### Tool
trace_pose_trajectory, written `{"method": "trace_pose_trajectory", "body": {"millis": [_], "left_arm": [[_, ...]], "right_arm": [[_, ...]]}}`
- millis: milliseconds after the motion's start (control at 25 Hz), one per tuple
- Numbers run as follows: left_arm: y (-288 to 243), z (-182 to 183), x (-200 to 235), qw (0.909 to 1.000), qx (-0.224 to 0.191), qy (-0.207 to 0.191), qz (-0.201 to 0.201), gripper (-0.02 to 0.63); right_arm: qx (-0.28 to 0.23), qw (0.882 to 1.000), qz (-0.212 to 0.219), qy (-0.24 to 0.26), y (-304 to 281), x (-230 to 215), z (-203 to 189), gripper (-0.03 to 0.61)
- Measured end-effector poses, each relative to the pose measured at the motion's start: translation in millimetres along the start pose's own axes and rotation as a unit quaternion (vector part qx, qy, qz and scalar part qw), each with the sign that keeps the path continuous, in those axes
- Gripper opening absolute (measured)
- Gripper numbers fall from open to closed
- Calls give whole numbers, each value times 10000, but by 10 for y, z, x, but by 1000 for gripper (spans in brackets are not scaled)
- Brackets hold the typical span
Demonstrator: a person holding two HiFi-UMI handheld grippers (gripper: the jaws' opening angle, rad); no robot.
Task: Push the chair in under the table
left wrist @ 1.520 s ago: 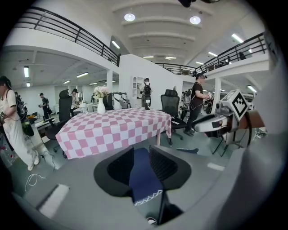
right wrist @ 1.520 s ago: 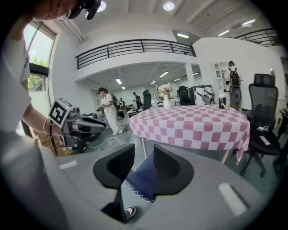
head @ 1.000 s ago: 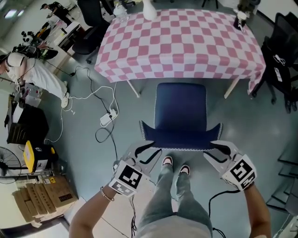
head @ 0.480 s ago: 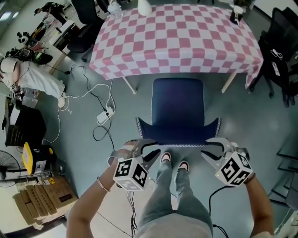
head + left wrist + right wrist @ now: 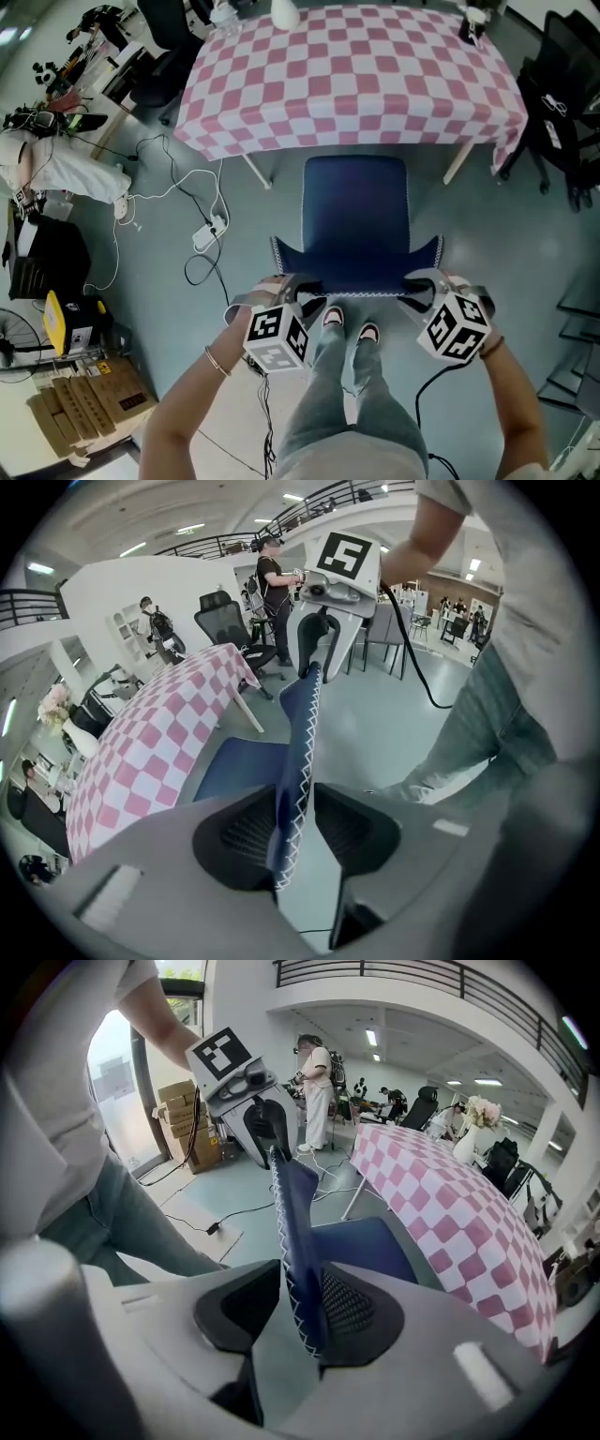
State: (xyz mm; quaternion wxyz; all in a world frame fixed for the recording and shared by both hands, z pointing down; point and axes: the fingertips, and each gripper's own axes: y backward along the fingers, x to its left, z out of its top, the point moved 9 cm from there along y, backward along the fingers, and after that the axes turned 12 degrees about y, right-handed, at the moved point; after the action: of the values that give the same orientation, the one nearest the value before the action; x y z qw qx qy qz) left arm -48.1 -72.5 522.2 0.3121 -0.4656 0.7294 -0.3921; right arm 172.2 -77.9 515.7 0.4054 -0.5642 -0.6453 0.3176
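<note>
I hold both grippers on the top edge of the chair (image 5: 356,202), which stands in the middle of the head view with its backrest (image 5: 356,272) toward me, at the lower side. The table (image 5: 356,84) with its pink-and-white checked cloth fills the upper part of that frame. Only the seat's far edge reaches the hanging cloth, and the rest of the seat is out on the floor.

My left gripper (image 5: 295,289) sits at the backrest's lower-left corner. Its jaws have just been opening, and they stand apart with the stitched blue edge between them. My right gripper (image 5: 427,281) sits at the lower-right corner. Its jaws are also apart around the edge, which lies against one pad with a gap at the other.
</note>
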Motion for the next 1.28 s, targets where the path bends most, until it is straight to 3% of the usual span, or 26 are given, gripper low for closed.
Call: {"method": "trace_pose_trajectory", "body": {"millis": [360, 960, 1280], "left_arm": [[-128, 7, 22, 9995, 132, 176, -209, 130], [-195, 39, 94, 9977, 416, 279, -465, 89], [-188, 25, 102, 9977, 380, 386, -415, 97]], "right_arm": [[396, 9988, 175, 207, -161, -21, 33, 118], [588, 9974, 406, -37, -210, -105, 43, 101], [556, 9982, 187, -98, -211, -87, 60, 103]]}}
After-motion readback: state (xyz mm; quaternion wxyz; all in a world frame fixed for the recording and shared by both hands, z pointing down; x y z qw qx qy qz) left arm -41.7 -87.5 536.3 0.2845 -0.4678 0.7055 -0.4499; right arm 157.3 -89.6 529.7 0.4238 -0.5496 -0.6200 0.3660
